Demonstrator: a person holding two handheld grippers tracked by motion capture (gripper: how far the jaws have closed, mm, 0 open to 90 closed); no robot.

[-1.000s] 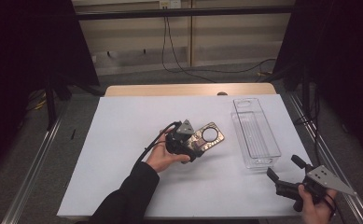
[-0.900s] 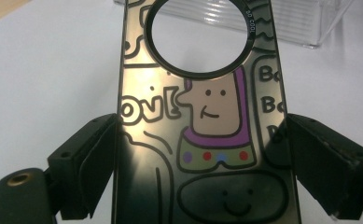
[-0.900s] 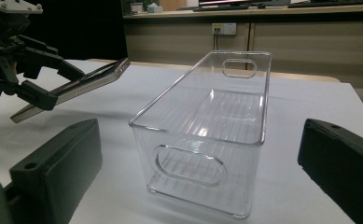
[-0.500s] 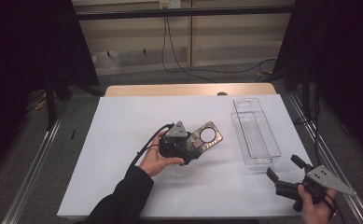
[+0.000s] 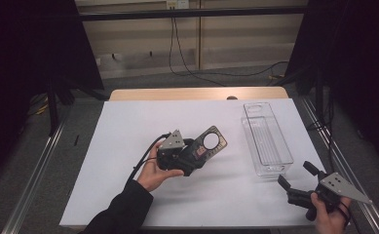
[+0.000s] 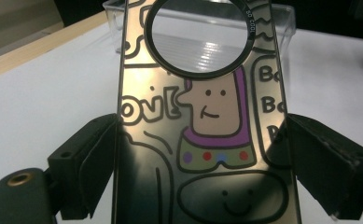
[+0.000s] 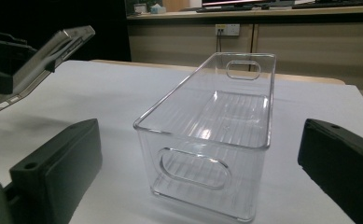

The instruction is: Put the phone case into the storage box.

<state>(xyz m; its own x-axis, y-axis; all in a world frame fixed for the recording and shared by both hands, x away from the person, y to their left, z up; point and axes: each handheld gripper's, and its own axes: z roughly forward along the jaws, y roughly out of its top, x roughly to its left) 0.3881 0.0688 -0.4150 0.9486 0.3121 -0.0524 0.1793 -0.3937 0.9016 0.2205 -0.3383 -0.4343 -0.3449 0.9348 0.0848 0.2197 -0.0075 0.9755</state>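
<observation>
A glossy phone case (image 5: 210, 144) with cartoon drawings and a round camera hole is held above the white table, tilted up toward the far right. My left gripper (image 5: 193, 157) is shut on its lower part; in the left gripper view both jaws press the long edges of the case (image 6: 207, 116). A clear plastic bin (image 5: 267, 139) stands empty at the right. My right gripper (image 5: 295, 174) is open just in front of the bin's near end, with nothing in it. In the right gripper view the bin (image 7: 207, 135) stands between the spread jaws, and the case (image 7: 44, 58) hangs at the upper left.
White paper (image 5: 128, 136) covers the table, with a wooden strip (image 5: 197, 93) along the far edge. Metal rails (image 5: 36, 170) run down both sides. A cable (image 5: 143, 158) trails from the left gripper. Dark curtains stand behind.
My left gripper has shifted slightly left with the case in it, and the case now tilts up more. The right gripper has stayed where it was.
</observation>
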